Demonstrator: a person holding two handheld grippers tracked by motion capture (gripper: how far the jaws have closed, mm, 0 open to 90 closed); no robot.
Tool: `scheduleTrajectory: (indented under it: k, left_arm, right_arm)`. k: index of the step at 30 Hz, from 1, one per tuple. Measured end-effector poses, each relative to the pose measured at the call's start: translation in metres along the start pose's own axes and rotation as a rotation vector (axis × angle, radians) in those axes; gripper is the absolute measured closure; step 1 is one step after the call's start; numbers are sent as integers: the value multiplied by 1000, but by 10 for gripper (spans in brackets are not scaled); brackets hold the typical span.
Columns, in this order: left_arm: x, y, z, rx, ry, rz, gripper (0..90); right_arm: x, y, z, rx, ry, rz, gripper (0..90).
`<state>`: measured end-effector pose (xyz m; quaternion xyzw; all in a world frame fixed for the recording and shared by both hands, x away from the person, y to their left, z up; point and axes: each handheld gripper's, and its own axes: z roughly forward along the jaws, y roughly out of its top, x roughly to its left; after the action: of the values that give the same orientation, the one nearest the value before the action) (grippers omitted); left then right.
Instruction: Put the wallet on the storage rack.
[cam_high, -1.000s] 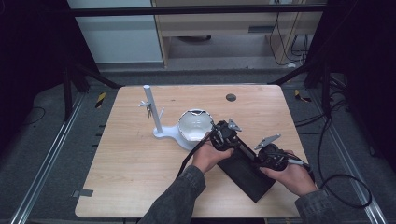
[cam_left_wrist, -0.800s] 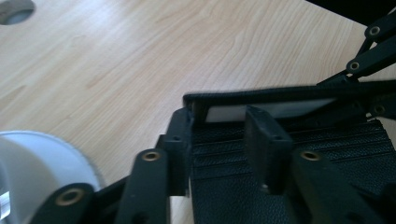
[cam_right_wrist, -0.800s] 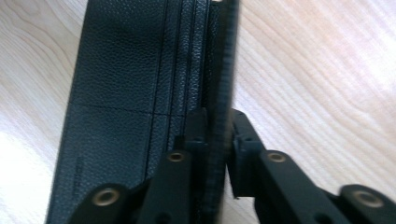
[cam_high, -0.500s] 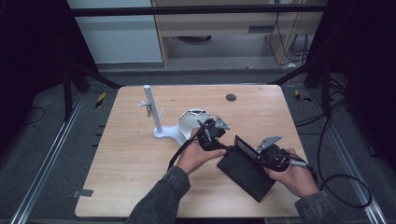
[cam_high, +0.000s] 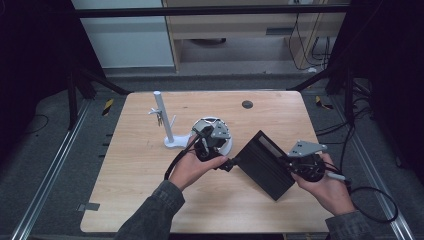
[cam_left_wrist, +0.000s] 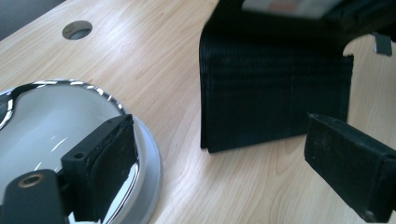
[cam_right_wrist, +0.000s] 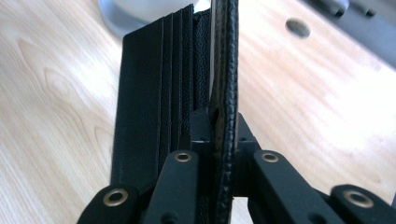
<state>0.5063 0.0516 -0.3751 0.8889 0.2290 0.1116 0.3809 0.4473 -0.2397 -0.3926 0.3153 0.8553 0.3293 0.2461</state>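
Observation:
A black ribbed wallet (cam_high: 265, 162) stands half-open and tilted off the table right of centre. My right gripper (cam_high: 287, 161) is shut on its stitched flap (cam_right_wrist: 226, 56), which the right gripper view shows edge-on between the jaws (cam_right_wrist: 218, 126), with the ribbed card pockets (cam_right_wrist: 154, 84) hanging to the left. My left gripper (cam_high: 226, 163) is at the wallet's left corner, and its jaws have just been opening. They stand wide apart (cam_left_wrist: 224, 163) with nothing between them, the wallet (cam_left_wrist: 275, 93) a little beyond them.
A shiny metal bowl (cam_high: 210, 131) (cam_left_wrist: 46, 121) sits just behind the left hand, beside a white upright post (cam_high: 162, 117) on a white base. A round hole (cam_high: 247, 104) is in the wooden table (cam_high: 140, 200) near its far edge.
My left gripper opened, let go of the wallet and drew back left toward the bowl. The right gripper lifted the wallet, which now stands more upright and further open.

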Motion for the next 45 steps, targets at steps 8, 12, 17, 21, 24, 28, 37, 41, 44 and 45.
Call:
scheduleTrajectory:
  k: [8,12,17,21,24,28,37,41,44,45]
  left_arm:
    - [2,2,-7,-9,-3,5,56]
    - [1,2,-4,-24,-5,19,53]
    - [1,3,-3,-32,-10,13,54]
    - [2,5,-3,-16,-16,14,54]
    - [2,6,-4,-27,-18,6,55]
    - [4,6,-5,-38,-24,6,56]
    - [4,6,-3,-38,-41,14,61]
    - [3,6,-1,-35,-49,22,62]
    - [3,6,1,-33,-61,20,76]
    - [3,6,2,-31,-61,19,75]
  right_arm:
    - [0,5,-10,-115,-33,-31,846]
    - [1,6,-13,-157,-32,-39,845]
    - [2,8,-15,-187,-29,-43,845]
    - [2,9,-16,-203,-30,-41,846]
    - [2,10,-17,-212,-33,-42,846]
    - [3,11,-18,-220,-30,-49,846]
    - [8,17,-22,-248,-24,-67,847]
    - [9,19,-23,-258,-19,-70,847]
    - [10,19,-24,-266,-17,-73,846]
    - [10,20,-24,-269,-16,-75,846]
